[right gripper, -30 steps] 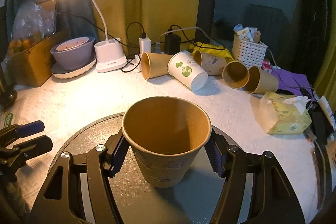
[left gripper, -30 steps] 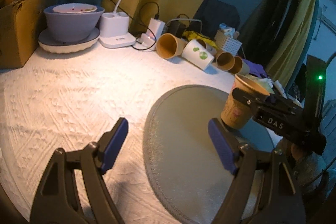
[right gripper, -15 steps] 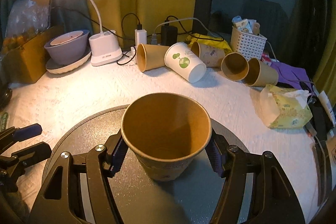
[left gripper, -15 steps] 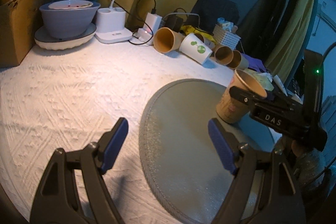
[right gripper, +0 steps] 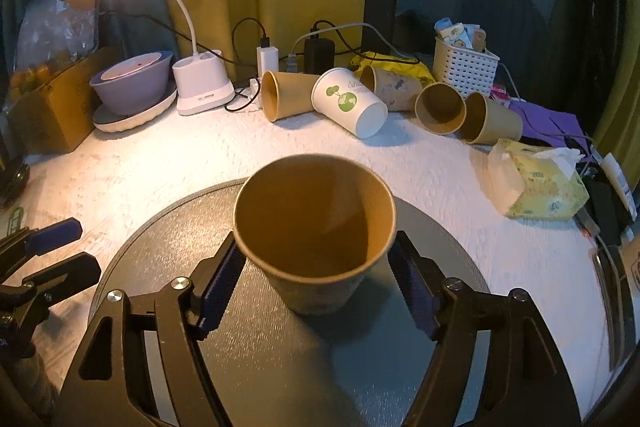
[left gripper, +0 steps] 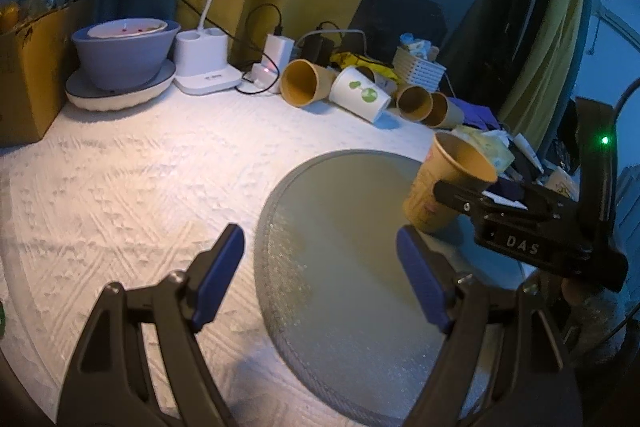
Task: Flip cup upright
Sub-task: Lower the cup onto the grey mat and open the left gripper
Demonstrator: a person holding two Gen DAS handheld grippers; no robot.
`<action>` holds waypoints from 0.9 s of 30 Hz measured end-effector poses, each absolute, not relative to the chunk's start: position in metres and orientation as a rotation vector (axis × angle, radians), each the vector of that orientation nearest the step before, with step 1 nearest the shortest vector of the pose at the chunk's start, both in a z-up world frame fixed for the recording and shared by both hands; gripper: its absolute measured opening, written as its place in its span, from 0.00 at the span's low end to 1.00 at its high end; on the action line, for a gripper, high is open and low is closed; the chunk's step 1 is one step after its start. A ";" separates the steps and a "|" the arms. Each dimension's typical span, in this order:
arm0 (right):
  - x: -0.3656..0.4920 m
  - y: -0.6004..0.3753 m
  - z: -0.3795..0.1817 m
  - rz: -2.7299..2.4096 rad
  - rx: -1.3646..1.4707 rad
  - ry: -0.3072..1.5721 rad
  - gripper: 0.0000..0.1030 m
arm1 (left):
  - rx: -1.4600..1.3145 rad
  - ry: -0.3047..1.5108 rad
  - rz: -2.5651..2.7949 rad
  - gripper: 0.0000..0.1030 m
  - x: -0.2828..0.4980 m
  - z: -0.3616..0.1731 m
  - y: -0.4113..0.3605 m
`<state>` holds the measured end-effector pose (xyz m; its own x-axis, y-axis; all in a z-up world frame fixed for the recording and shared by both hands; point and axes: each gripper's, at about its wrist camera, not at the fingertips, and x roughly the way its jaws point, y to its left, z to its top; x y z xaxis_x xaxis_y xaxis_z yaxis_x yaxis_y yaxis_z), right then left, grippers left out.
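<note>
- Blue-padded right gripper (right gripper: 316,283) straddles the cup (right gripper: 316,227); pads sit beside the wall just under the rim, contact uncertain, so cannot tell if the grip is on or let go.
- Left gripper (left gripper: 320,275) spread wide, holding nothing, hanging over the mat's (left gripper: 352,291) near-left edge.
- Cup mouth-up, base on the grey mat, looks slightly tilted.
- Judgement: flip nearly done. To finish well: settle the base flat, part the pads evenly, withdraw straight back so the rim isn't caught.
- Spare cups (right gripper: 348,99) lie well apart at the back.
</note>
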<state>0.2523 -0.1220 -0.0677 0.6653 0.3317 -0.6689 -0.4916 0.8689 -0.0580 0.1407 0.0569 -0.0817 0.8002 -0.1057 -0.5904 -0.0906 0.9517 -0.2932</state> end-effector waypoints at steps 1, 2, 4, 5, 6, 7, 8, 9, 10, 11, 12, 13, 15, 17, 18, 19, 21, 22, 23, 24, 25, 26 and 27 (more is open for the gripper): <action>0.251 -0.123 -0.068 0.470 -0.242 0.703 0.74 | -0.314 0.646 -0.007 0.77 0.140 -0.081 0.056; 0.248 -0.124 -0.068 0.469 -0.240 0.704 0.74 | -0.311 0.645 -0.006 0.77 0.139 -0.081 0.056; 0.244 -0.126 -0.067 0.469 -0.240 0.705 0.74 | -0.304 0.643 -0.006 0.77 0.136 -0.080 0.054; 0.241 -0.127 -0.067 0.468 -0.239 0.705 0.74 | -0.301 0.642 -0.006 0.77 0.135 -0.079 0.053; 0.240 -0.128 -0.066 0.468 -0.239 0.706 0.74 | -0.298 0.642 -0.006 0.77 0.133 -0.079 0.052; 0.237 -0.130 -0.066 0.467 -0.238 0.707 0.74 | -0.295 0.642 -0.008 0.77 0.132 -0.079 0.051; 0.236 -0.131 -0.066 0.466 -0.237 0.707 0.74 | -0.292 0.643 -0.008 0.77 0.130 -0.079 0.050; 0.234 -0.133 -0.066 0.466 -0.236 0.707 0.74 | -0.288 0.642 -0.009 0.77 0.129 -0.078 0.049; 0.231 -0.134 -0.065 0.465 -0.235 0.706 0.74 | -0.284 0.643 -0.010 0.77 0.127 -0.078 0.047; 0.230 -0.135 -0.064 0.464 -0.234 0.705 0.74 | -0.280 0.643 -0.011 0.77 0.126 -0.078 0.046; 0.227 -0.137 -0.063 0.463 -0.232 0.706 0.74 | -0.276 0.644 -0.012 0.77 0.125 -0.078 0.045; 0.225 -0.139 -0.063 0.465 -0.229 0.707 0.74 | -0.272 0.644 -0.012 0.77 0.123 -0.077 0.044; 0.220 -0.141 -0.061 0.465 -0.225 0.707 0.74 | -0.268 0.643 -0.012 0.77 0.120 -0.076 0.042; 0.214 -0.145 -0.060 0.463 -0.223 0.705 0.74 | -0.265 0.642 -0.012 0.77 0.116 -0.075 0.040; 0.211 -0.147 -0.059 0.462 -0.221 0.704 0.74 | -0.263 0.642 -0.013 0.77 0.114 -0.075 0.038; 0.209 -0.149 -0.058 0.460 -0.219 0.703 0.74 | -0.261 0.641 -0.014 0.77 0.112 -0.074 0.036; 0.203 -0.154 -0.055 0.457 -0.214 0.697 0.74 | -0.258 0.639 -0.016 0.77 0.108 -0.073 0.034; 0.201 -0.155 -0.054 0.456 -0.212 0.695 0.74 | -0.255 0.637 -0.018 0.77 0.106 -0.072 0.032; 0.198 -0.158 -0.052 0.454 -0.210 0.691 0.74 | -0.254 0.636 -0.019 0.77 0.105 -0.071 0.031; 0.195 -0.160 -0.050 0.452 -0.208 0.686 0.74 | -0.251 0.634 -0.021 0.77 0.103 -0.070 0.029; 0.192 -0.162 -0.049 0.451 -0.207 0.682 0.74 | -0.249 0.631 -0.023 0.77 0.101 -0.068 0.027; 0.189 -0.165 -0.046 0.449 -0.205 0.678 0.74 | -0.246 0.630 -0.025 0.77 0.099 -0.067 0.027; 0.186 -0.167 -0.045 0.448 -0.204 0.674 0.74 | -0.244 0.627 -0.027 0.77 0.097 -0.066 0.025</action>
